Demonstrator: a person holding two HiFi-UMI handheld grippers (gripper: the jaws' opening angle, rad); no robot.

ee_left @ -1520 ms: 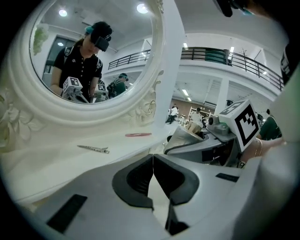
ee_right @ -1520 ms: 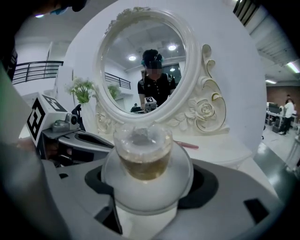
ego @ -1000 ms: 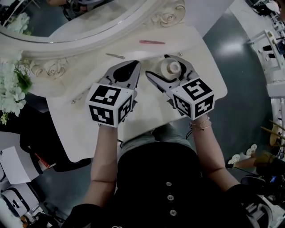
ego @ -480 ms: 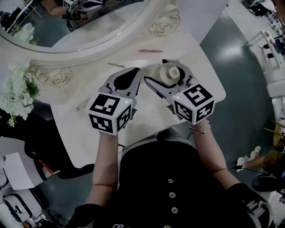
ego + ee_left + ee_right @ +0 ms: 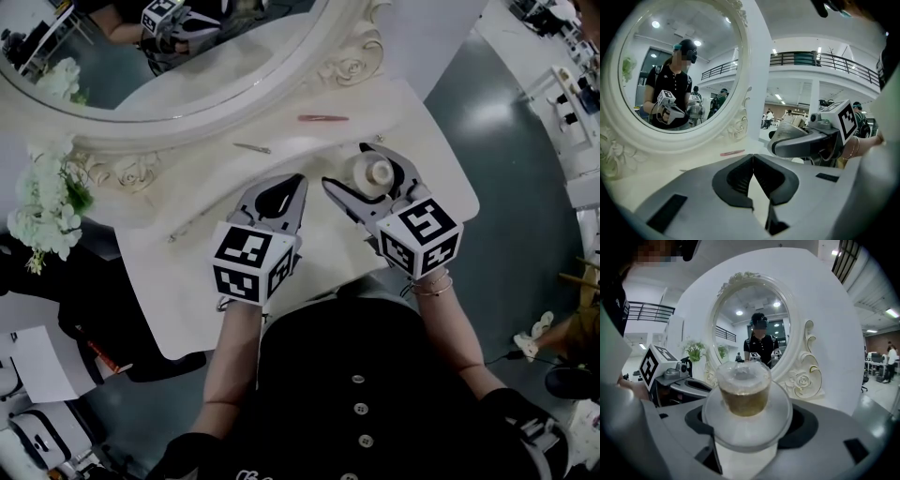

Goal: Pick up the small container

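Observation:
The small container is a clear cup of amber stuff on a wide round base, standing upright at the right of the white dressing table. My right gripper is shut on it, with one jaw against each side of the base. The right gripper view has the container filling the gap between the jaws of that gripper. My left gripper hovers just to its left, shut and holding nothing, its tips meeting in the left gripper view. The right gripper shows there too.
An oval mirror in an ornate white frame stands along the table's back. A pink hair clip and a thin metal pin lie in front of it. White flowers stand at the left. The table's right edge is close to the right gripper.
My left gripper has drawn back a little toward the person. The right gripper stays round the container, and the head view has shifted slightly.

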